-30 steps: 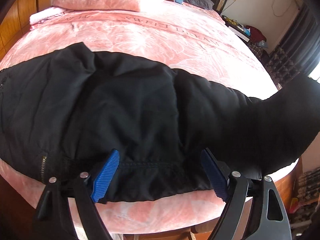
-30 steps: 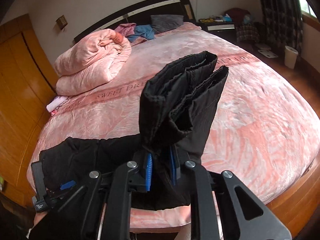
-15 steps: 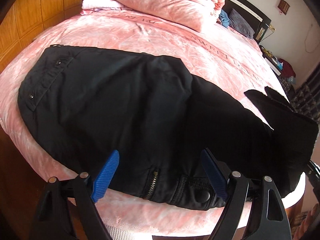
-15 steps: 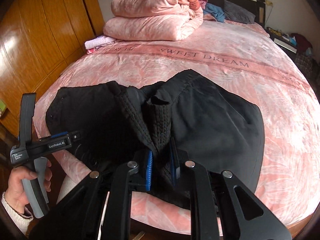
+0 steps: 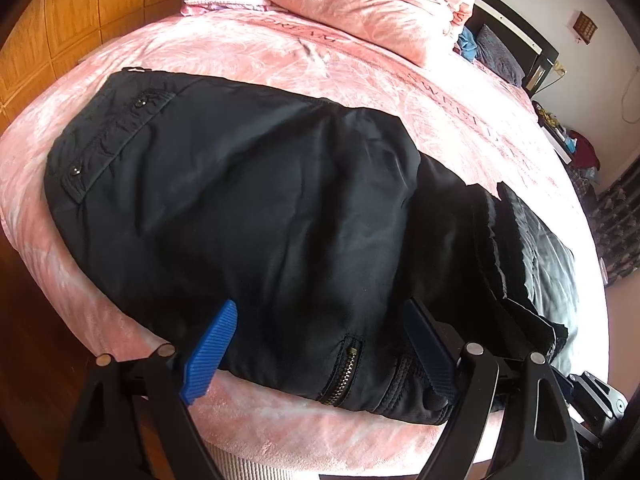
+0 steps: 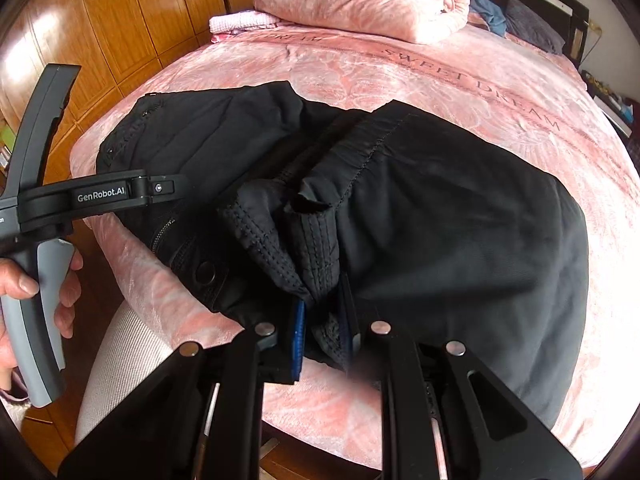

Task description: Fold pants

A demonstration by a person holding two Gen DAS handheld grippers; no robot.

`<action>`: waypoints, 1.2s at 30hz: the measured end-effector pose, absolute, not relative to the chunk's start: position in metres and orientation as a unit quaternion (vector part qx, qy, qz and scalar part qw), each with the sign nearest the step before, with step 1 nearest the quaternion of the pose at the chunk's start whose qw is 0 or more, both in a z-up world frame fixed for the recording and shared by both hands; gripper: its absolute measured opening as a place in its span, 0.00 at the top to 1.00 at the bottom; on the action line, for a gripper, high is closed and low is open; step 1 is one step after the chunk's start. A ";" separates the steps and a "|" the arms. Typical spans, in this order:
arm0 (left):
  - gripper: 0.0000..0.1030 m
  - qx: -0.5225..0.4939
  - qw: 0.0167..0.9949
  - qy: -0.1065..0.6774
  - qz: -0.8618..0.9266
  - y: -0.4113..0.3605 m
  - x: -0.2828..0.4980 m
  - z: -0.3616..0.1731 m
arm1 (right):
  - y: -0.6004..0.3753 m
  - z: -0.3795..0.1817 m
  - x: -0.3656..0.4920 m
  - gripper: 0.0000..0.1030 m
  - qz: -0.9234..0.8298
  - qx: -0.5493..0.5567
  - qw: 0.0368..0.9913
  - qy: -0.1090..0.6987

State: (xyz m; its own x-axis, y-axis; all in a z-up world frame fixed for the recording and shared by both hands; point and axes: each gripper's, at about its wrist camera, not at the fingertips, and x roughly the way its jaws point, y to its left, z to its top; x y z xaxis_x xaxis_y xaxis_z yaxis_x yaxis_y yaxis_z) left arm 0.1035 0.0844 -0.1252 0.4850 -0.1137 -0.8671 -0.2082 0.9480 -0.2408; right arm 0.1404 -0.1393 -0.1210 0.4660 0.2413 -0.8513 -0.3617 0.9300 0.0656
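The pants [image 5: 256,208] lay black and bulky across the near edge of the pink bed [image 5: 280,52], their waist end toward ten o'clock in my left camera's view, with a buttoned flap there. A zipper [image 5: 342,372] showed at six o'clock on the near edge. My left tongs [image 5: 320,352] stood wide apart, blue pads over the near hem with nothing pinched between them; whether the pads brushed the cloth I could not tell. Toward three o'clock the leg ends lay folded back over the rest, their far side lost in glare and shadow.

In my right camera's view the right tongs [image 6: 322,332] were almost closed, clamped on a bunch of stitched cuff [image 6: 288,248]. The fabric hid most of both pads, so I saw only a strip of blue on one. How many layers sat in that grip I could not make out. The folded leg spread toward three o'clock and ran over the bed's edge at five o'clock, cut off by my tool's frame.

At nine o'clock my left hand [image 6: 36,292] gripped the grey handle of the other tool, partly cut by the picture's edge. A rolled pink quilt [image 6: 360,0] sat at twelve o'clock, wooden wardrobe doors [image 6: 120,20] at ten.
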 end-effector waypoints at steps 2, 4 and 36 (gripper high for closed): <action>0.16 -0.160 0.846 0.508 0.028 0.084 0.104 -0.127 | -0.138 -0.123 0.144 0.83 0.179 -0.062 0.848 0.495; 0.16 -0.160 0.845 0.509 0.029 0.083 0.105 -0.129 | -0.137 -0.128 0.147 0.78 0.175 -0.061 0.839 0.511; 0.11 -0.163 0.841 0.515 0.029 0.093 0.102 -0.134 | -0.130 -0.097 0.143 0.91 0.257 0.026 0.830 0.494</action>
